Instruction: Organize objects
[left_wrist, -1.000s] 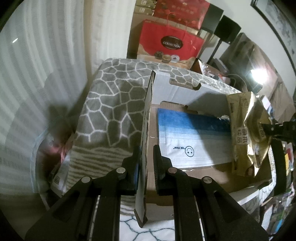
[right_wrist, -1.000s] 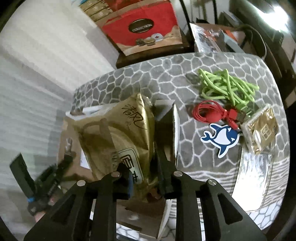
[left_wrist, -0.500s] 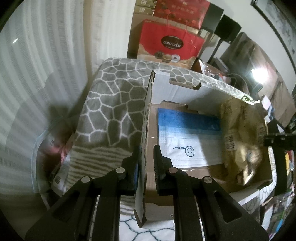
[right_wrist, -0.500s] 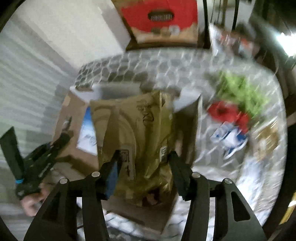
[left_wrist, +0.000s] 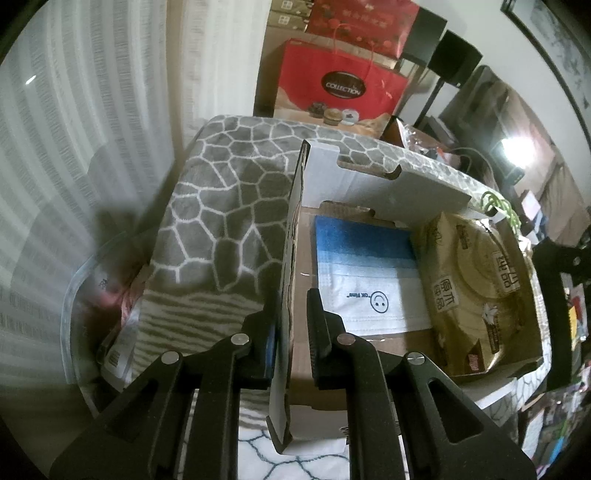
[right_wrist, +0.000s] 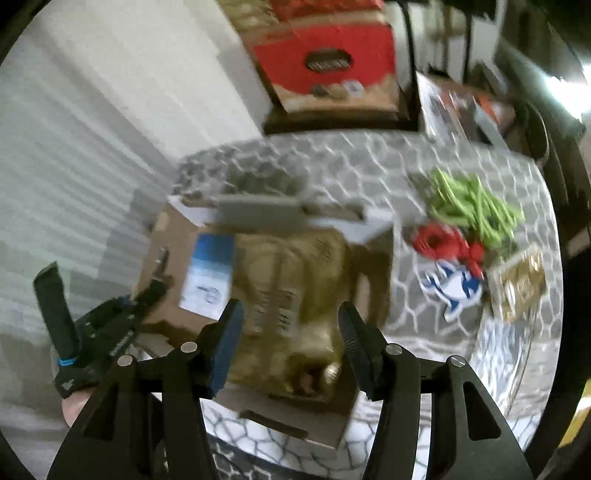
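right claw (right_wrist: 290, 341) released, spread wide | gold pack (left_wrist: 476, 291) now dropped in box (left_wrist: 388, 184), ahead of claw | left claw (left_wrist: 293, 325) clenched on box wall | next: counter items

My right wrist view was smeared by motion: the print on the gold packet (right_wrist: 291, 295) could not be read, and the cardboard box (right_wrist: 166, 258) had soft edges. The green cord (right_wrist: 469, 206), red cable (right_wrist: 439, 240) and whale sticker (right_wrist: 450, 288) showed as blurred shapes only. In my left wrist view the box's near wall (left_wrist: 284, 314) hid the inner face of the left gripper (left_wrist: 293, 325), so its contact could not be confirmed. The right gripper (left_wrist: 565, 254) was cut off at the frame edge. The mask pack (left_wrist: 365, 273) lay partly under the gold packet (left_wrist: 476, 288)
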